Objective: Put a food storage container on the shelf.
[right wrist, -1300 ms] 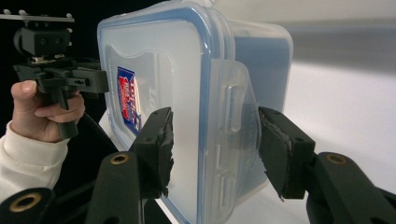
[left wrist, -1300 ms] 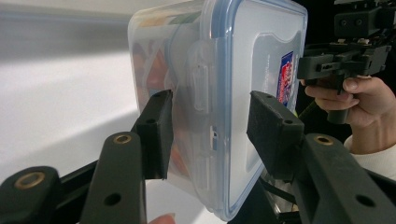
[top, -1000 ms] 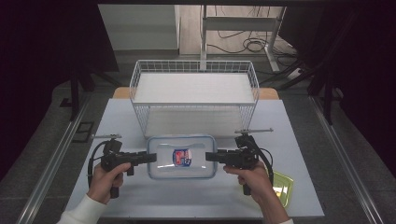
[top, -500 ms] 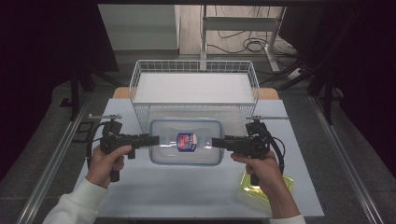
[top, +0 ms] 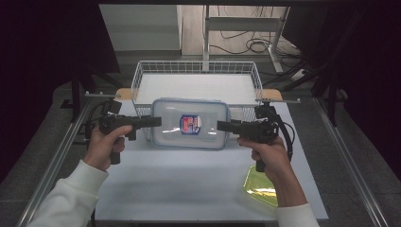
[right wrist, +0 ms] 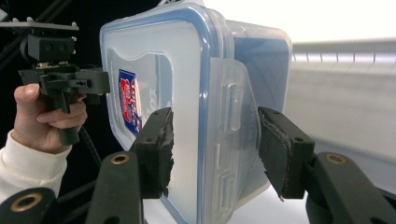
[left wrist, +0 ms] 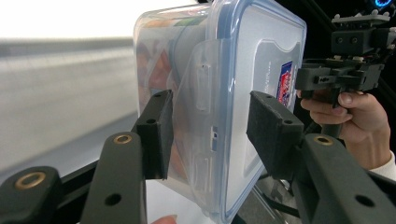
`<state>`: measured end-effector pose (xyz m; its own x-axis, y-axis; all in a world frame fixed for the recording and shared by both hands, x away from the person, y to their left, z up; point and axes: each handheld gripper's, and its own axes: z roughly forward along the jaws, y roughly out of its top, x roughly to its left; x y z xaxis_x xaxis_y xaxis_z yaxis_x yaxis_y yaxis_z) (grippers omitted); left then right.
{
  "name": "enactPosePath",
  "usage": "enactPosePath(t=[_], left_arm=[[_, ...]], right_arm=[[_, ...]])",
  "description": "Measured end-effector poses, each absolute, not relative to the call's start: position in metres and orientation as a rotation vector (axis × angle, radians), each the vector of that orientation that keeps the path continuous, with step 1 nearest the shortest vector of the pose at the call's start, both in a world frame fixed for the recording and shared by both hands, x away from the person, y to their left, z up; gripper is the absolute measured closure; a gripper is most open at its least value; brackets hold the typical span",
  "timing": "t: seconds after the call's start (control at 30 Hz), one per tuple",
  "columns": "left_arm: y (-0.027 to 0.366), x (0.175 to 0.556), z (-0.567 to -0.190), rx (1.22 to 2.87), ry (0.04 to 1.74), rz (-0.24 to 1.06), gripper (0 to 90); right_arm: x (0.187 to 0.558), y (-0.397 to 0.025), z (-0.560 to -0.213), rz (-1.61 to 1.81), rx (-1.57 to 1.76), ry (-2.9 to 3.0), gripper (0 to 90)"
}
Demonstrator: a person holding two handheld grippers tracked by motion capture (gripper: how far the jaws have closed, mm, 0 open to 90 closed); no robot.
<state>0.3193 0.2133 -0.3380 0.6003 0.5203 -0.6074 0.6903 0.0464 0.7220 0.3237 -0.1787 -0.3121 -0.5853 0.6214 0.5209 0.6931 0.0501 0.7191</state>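
Note:
A clear plastic container point(top: 189, 124) with a blue-rimmed lid and a red and blue label hangs above the white table, just in front of a wire basket point(top: 196, 66). My left gripper point(top: 158, 121) clamps its left end and my right gripper point(top: 220, 126) clamps its right end. In the left gripper view my jaws point(left wrist: 208, 135) close over the side clasp of the container point(left wrist: 252, 60), and colourful contents show through its wall. The right gripper view has my jaws point(right wrist: 212, 149) pressed on the opposite clasp of the container point(right wrist: 163, 70).
The white wire basket stands at the table's far edge with a pale floor inside. A yellow-green translucent piece point(top: 260, 187) lies on the table near the front right, under the right forearm. Metal rails run along both sides of the table point(top: 179, 184).
Both grippers have lifted the container off the table and carried it forward, up to the basket's front wall.

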Motion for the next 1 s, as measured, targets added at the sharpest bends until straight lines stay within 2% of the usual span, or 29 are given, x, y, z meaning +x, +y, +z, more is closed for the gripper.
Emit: enactPosePath(t=[0.43,1.0], left_arm=[[0.216,0.345,-0.314,1.597,1.031,-0.145,51.7],[0.208,0.379,-0.316,1.591,1.042,-0.156,51.8]], right_arm=[[0.352,-0.176,-0.291,-1.629,-1.386,-2.207,47.4],[0.383,-0.181,-0.292,-1.605,-1.423,-2.207,46.4]])
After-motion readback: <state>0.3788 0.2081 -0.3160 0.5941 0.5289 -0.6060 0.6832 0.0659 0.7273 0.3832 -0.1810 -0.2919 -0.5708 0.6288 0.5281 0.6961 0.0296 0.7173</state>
